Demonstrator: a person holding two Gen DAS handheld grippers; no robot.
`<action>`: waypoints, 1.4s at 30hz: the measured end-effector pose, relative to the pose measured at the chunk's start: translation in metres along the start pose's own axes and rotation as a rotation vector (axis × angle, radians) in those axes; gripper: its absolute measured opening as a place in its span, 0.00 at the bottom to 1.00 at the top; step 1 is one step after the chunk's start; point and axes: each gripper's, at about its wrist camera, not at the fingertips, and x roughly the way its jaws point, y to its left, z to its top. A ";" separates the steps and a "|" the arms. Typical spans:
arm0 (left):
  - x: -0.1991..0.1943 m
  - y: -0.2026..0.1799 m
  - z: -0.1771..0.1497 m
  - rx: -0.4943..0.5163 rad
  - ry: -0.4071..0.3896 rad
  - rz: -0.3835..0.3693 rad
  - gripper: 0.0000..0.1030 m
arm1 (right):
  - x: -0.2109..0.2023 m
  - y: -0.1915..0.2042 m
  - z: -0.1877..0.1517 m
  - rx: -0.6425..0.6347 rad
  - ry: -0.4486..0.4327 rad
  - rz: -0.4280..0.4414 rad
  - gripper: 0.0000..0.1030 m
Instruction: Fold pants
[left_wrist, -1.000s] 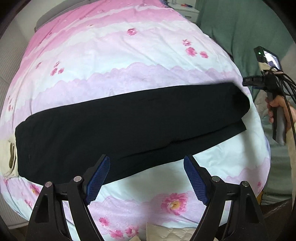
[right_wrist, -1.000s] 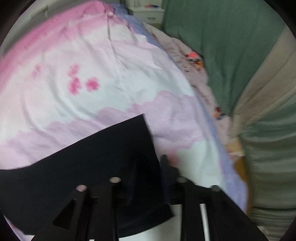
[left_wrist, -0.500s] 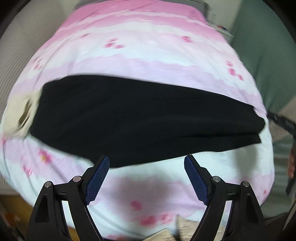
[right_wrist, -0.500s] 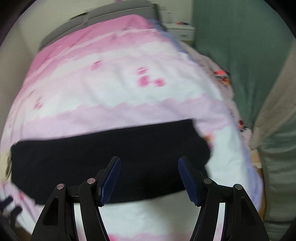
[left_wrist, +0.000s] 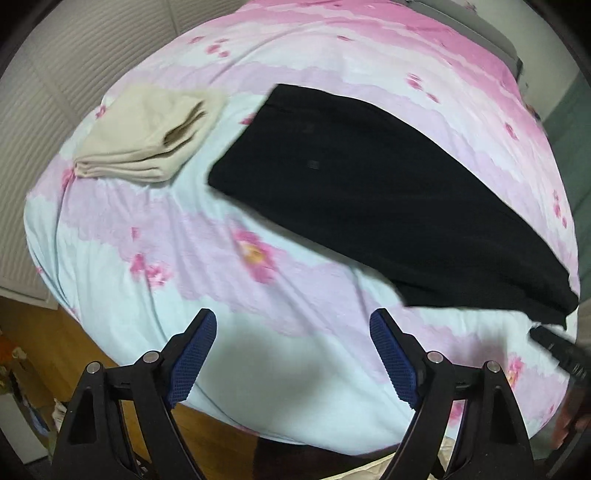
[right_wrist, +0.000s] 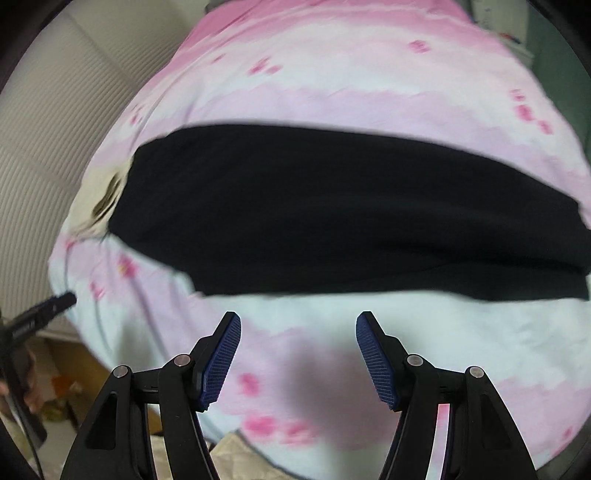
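Note:
Black pants (left_wrist: 373, 192) lie flat on the pink floral bed, folded lengthwise into one long strip; they also show in the right wrist view (right_wrist: 332, 214). My left gripper (left_wrist: 293, 354) is open and empty, above the bedspread near the bed's front edge, short of the pants' waist end. My right gripper (right_wrist: 297, 350) is open and empty, just in front of the strip's near edge. The tip of the right gripper shows at the right edge of the left wrist view (left_wrist: 554, 347); the left gripper's tip shows at the left of the right wrist view (right_wrist: 44, 310).
A folded beige garment (left_wrist: 147, 140) lies on the bed left of the pants' waist end. The bedspread (left_wrist: 184, 229) drops off to a wooden floor (left_wrist: 37, 332) at front left. A ribbed white wall (right_wrist: 44, 147) stands to the left.
My right gripper let go of the pants' leg end and opened. Both grippers swung left toward the waist end. The folded beige garment came fully into the left wrist view.

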 end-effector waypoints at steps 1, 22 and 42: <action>0.003 0.014 0.005 -0.013 0.004 -0.008 0.85 | 0.012 0.019 -0.003 0.006 0.028 0.025 0.63; 0.198 0.113 0.121 -0.127 0.191 -0.319 0.86 | 0.115 0.141 0.010 0.176 0.224 -0.106 0.63; 0.078 0.076 0.205 -0.086 -0.113 -0.400 0.29 | 0.099 0.141 0.018 0.184 0.162 0.016 0.63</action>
